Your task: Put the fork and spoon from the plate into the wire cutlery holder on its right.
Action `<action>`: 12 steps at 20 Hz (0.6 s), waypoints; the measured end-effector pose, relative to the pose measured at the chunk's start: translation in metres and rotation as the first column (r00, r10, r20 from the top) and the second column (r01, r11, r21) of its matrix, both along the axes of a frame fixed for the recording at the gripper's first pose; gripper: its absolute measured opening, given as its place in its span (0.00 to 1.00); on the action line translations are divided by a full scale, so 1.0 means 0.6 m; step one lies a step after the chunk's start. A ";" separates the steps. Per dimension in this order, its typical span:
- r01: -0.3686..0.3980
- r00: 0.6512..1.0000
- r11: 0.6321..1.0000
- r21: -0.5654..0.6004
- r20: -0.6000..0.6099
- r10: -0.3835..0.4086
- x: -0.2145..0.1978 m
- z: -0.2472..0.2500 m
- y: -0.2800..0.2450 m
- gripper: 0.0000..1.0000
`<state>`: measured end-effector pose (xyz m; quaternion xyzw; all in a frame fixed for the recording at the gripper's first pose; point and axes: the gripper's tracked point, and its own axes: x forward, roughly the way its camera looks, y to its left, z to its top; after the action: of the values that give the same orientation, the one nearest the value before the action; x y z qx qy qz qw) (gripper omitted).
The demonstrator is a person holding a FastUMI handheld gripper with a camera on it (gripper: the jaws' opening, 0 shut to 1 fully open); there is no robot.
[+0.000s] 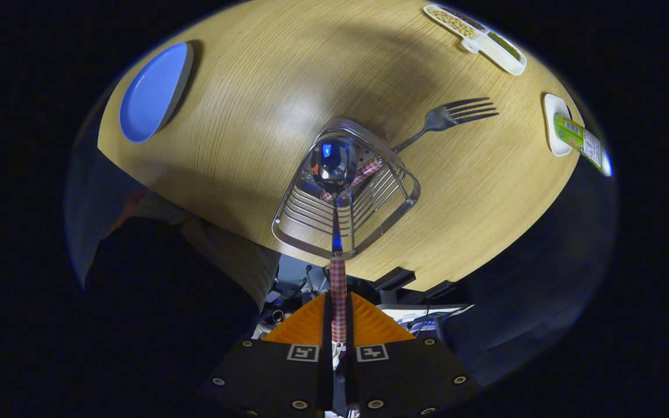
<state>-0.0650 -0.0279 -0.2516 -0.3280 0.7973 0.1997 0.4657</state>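
I have the tool (338, 325) clamped on the spoon (332, 164) by its red-checked handle, both orange fingers (302, 325) pressing it from either side, so the bowl points straight ahead and hangs over the mouth of the wire cutlery holder (346, 191). I judge I'm holding it by the handle end so the bowl can go down into the basket first, with the tool staying outside the wires. The fork (450, 116) is already in: its checked handle sits inside the holder and the tines lean out over the far right rim, above the table (253, 116). The blue plate (151, 93) lies bare, well apart to the far left of the holder. By my count: one spoon, one fork, one holder, one plate, plus two small white dishes at the far right, one split dish (477, 38) holding beans or seeds and another (558, 125) with a green packet (581, 142) across it
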 end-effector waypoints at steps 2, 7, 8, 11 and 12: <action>0.009 1.000 1.000 -0.021 0.002 -0.009 0.007 0.002 0.002 0.09; 0.039 0.999 0.999 -0.012 0.010 -0.039 0.011 -0.006 0.003 0.09; 0.050 0.999 0.999 -0.003 0.008 -0.050 0.010 -0.007 0.008 0.10; 0.106 0.994 0.993 0.053 0.019 -0.108 0.010 -0.005 0.030 0.16; 0.124 0.991 0.989 0.075 0.032 -0.127 0.011 -0.004 0.035 0.18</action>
<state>-0.0583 -0.0069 -0.2539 -0.2637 0.7999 0.1929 0.5034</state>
